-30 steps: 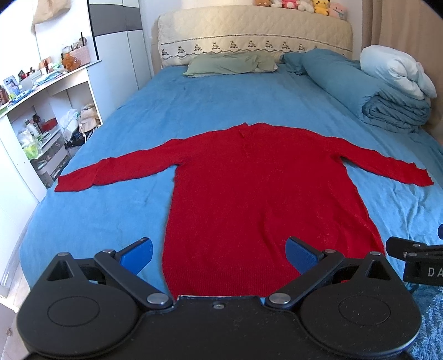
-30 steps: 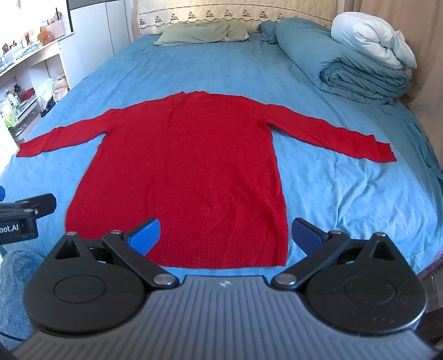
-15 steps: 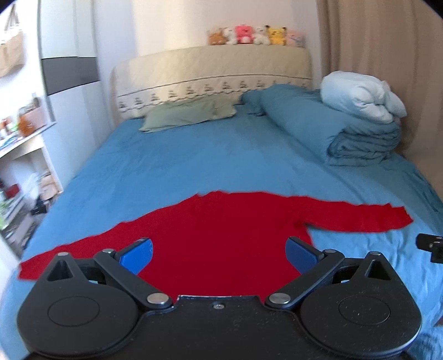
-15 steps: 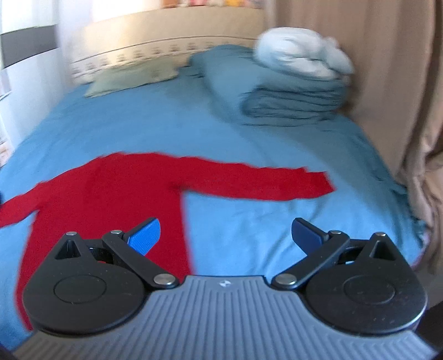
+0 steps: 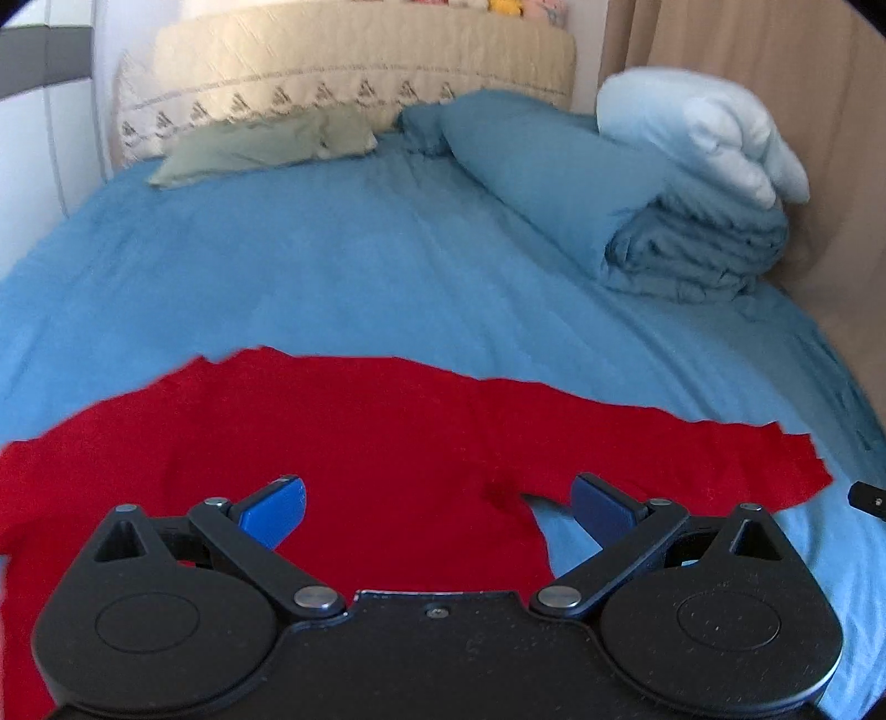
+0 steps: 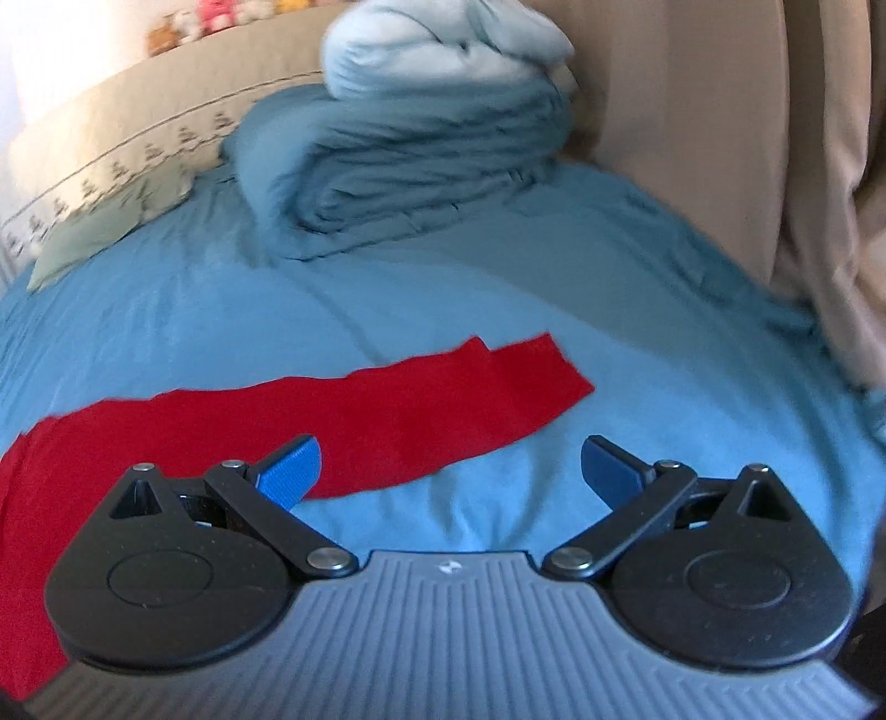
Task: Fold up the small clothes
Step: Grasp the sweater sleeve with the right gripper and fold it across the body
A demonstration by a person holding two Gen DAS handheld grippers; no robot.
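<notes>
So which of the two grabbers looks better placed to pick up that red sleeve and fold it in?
Probably the right gripper. It is open, with the sleeve of the red sweater just ahead of its left finger. The left gripper, also open, hovers near the armpit.

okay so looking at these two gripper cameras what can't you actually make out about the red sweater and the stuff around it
- Red sweater hem and lower body: left wrist view, hidden behind the left gripper.
- Its far sleeve: cut off by the left edge in both views.
- Toys on the headboard: right wrist view, blurred and small; kinds unreadable.
- Dark part: left wrist view, cut by the right edge; unidentifiable.
- Right gripper: whether it touches the sleeve is unclear.
</notes>
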